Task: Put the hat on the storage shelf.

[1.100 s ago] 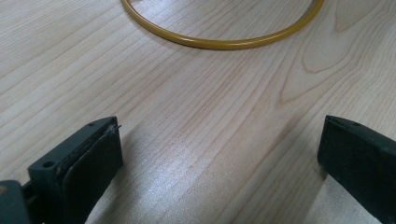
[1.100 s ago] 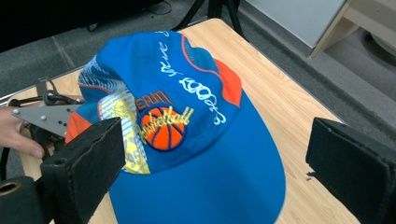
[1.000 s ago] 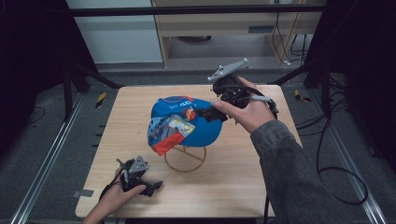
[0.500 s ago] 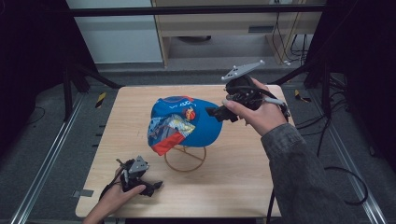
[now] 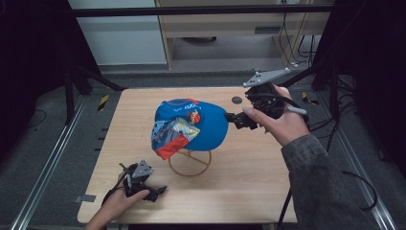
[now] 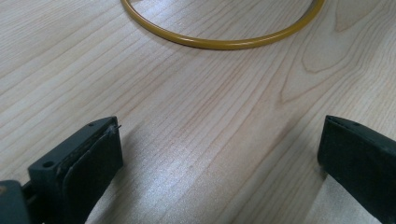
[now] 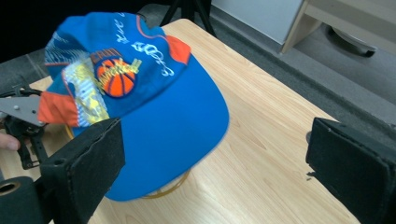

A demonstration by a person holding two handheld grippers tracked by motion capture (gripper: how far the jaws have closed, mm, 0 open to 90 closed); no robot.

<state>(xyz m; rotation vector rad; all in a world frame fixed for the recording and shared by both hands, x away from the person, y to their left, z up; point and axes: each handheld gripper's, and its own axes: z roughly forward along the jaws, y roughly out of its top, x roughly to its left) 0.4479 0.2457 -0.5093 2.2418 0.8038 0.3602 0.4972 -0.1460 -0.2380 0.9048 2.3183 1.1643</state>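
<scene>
Cap on stand, hand-held grippers clear of it

The blue cap (image 5: pixel 191 125) is carried on the wire stand (image 5: pixel 189 162) at mid-table (image 5: pixel 249 182). The right hand-held gripper (image 5: pixel 235 119) is held wide apart just beside the brim; the left hand-held gripper (image 5: pixel 154 191) is rested wide apart near the stand's ring.

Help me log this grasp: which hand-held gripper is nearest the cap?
The right hand-held gripper, raised beside the blue cap's brim; the left hand-held gripper rests low on the table.
</scene>
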